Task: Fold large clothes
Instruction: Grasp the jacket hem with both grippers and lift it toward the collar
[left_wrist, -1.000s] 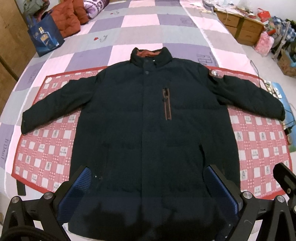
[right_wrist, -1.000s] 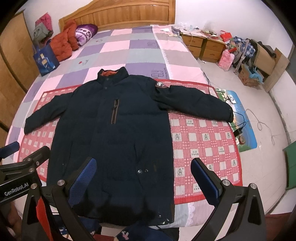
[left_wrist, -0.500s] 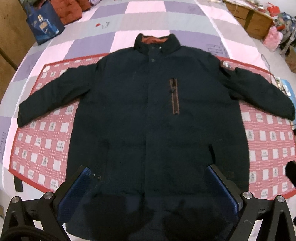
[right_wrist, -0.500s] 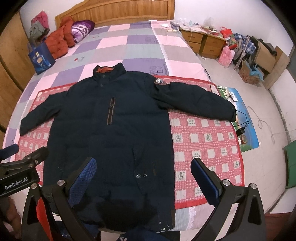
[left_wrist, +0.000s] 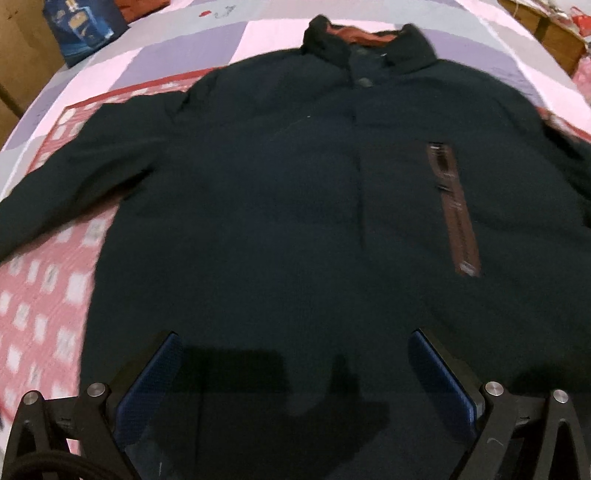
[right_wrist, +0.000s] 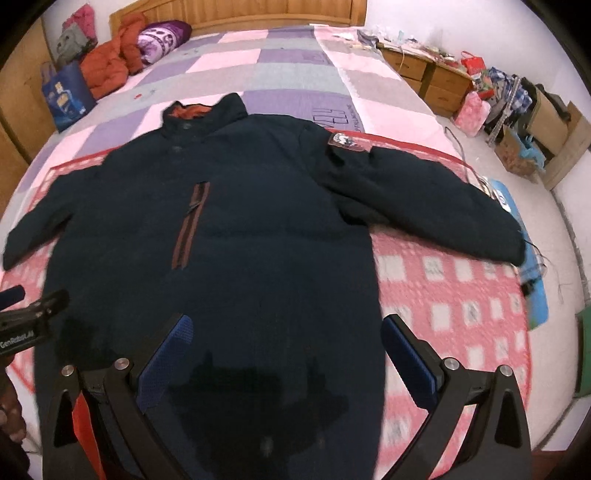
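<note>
- Your left gripper (left_wrist: 295, 373) hung wide open, empty, over the near hem of the dark jacket (left_wrist: 295, 221).
- Your right gripper (right_wrist: 286, 354) did likewise.
- That jacket lay flat, sleeves spread, on the red checked blanket (right_wrist: 461, 295).

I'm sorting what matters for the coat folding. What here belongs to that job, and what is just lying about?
Belongs to the job:
dark jacket
left claw, open
right claw, open
red checked mat under the jacket

Lying about:
blue bag
orange coat
purple pillow
wooden drawers
</note>
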